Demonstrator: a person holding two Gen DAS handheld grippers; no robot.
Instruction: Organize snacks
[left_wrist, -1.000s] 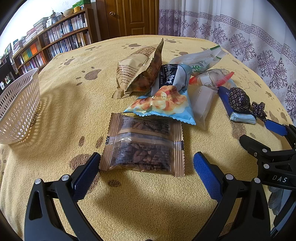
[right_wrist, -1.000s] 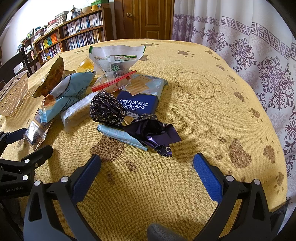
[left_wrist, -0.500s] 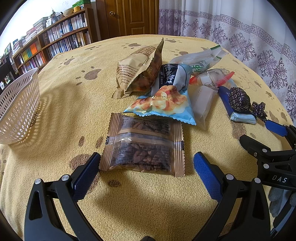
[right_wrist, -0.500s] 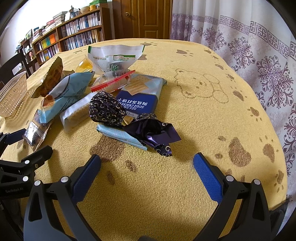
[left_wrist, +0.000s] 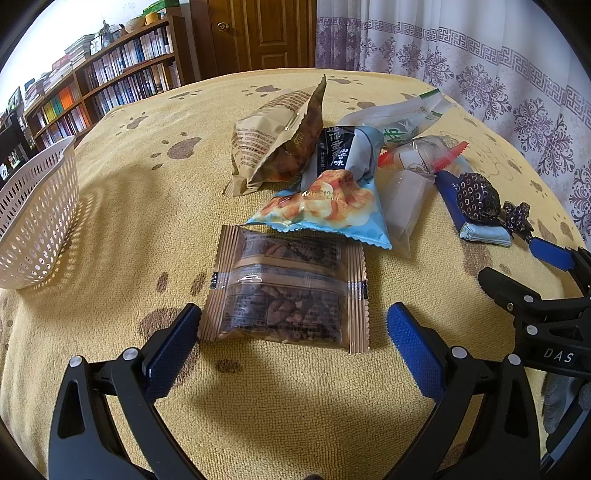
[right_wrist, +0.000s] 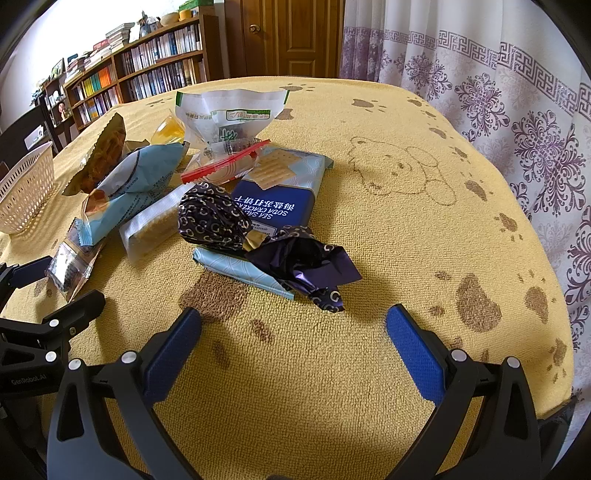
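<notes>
Almost nothing has changed in the last second: your left gripper (left_wrist: 291, 336) keeps its place with the jaws spread wide, holding nothing, and the brown snack packet (left_wrist: 284, 291) lies flat on the yellow cloth (left_wrist: 147, 206) just in front of it, between the two pads. Your right gripper (right_wrist: 291, 332) is released as well and has not moved; the dark purple wrapper (right_wrist: 295, 258) rests just ahead of it on the blue cracker pack (right_wrist: 280, 195). So I judge that sorting has not begun, and the white basket (left_wrist: 37, 221) waits well apart at the left. The basket is cut off by the edge, so its inside is hidden. The packets in the pile overlap, and their number is hard to tell.
</notes>
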